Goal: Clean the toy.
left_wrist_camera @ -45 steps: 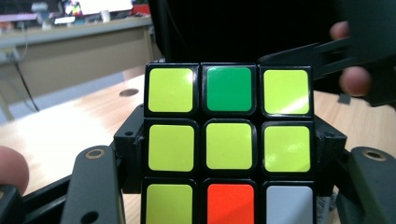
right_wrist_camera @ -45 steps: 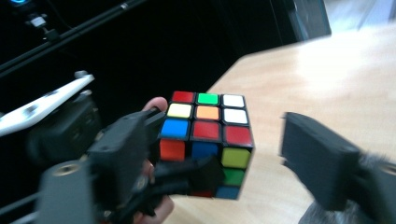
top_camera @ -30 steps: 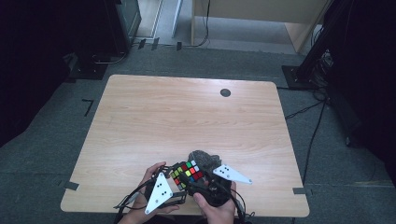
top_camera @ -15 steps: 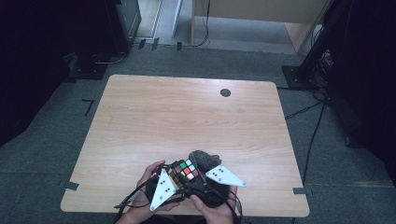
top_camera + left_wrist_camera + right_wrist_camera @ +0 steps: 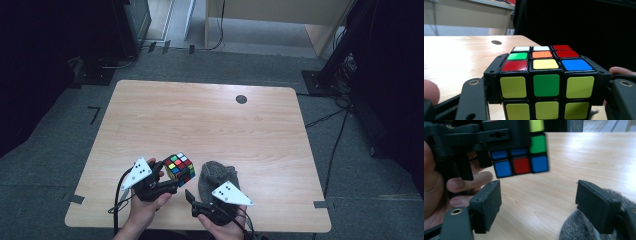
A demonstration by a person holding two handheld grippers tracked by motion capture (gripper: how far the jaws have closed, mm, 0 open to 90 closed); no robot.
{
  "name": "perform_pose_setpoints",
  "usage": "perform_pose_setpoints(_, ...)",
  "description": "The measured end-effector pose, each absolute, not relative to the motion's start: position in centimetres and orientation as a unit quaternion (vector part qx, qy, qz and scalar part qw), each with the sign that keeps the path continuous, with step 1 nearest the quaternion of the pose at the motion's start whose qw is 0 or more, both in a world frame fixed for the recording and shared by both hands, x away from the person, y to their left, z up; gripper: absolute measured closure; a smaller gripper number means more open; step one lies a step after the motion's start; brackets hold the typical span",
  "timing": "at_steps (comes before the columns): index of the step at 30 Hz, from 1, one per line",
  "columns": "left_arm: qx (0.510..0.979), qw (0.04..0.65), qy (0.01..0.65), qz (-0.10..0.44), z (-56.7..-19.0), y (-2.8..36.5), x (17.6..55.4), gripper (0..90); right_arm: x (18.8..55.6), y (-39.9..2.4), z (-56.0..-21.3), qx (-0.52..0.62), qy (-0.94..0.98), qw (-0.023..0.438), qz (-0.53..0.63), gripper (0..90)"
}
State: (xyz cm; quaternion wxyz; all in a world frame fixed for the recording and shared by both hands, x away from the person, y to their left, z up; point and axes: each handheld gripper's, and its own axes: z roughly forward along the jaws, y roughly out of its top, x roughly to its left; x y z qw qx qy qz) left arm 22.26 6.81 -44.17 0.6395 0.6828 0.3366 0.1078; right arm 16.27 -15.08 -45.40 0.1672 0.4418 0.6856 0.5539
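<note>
A scrambled colour cube (image 5: 179,165) hangs a little above the table near its front edge, and my left gripper (image 5: 169,177) is shut on it. In the left gripper view the cube (image 5: 546,82) sits squeezed between both black pads (image 5: 492,82). To its right, my right gripper (image 5: 192,202) stands open beside a grey knitted cloth (image 5: 216,175). Its jaws have just been opening and nothing is between them (image 5: 539,200). In the right gripper view the cube (image 5: 521,165) floats ahead and above, with the grey cloth (image 5: 579,227) under the right jaw.
The light wooden table (image 5: 210,120) has a dark round hole (image 5: 241,99) near its far edge. Dark furniture and cables stand on the floor around it. The person's hands come in at the front edge.
My left gripper has carried the cube left and upward, away from the right gripper. The right gripper's jaws have spread apart and it has drawn back slightly toward the front edge.
</note>
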Motion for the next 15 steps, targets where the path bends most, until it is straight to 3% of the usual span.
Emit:
perform_pose_setpoints(7,0.681,0.653,0.326,0.057,-44.0,5.3,21.4,32.8,15.9,-14.4,-45.2,0.418,0.690,0.194,0.559,19.6)
perform_pose_setpoints(15,0.689,0.650,0.317,0.038,-44.0,4.3,21.0,32.5,15.3,-14.4,-44.9,0.404,0.685,0.234,0.559,33.7)
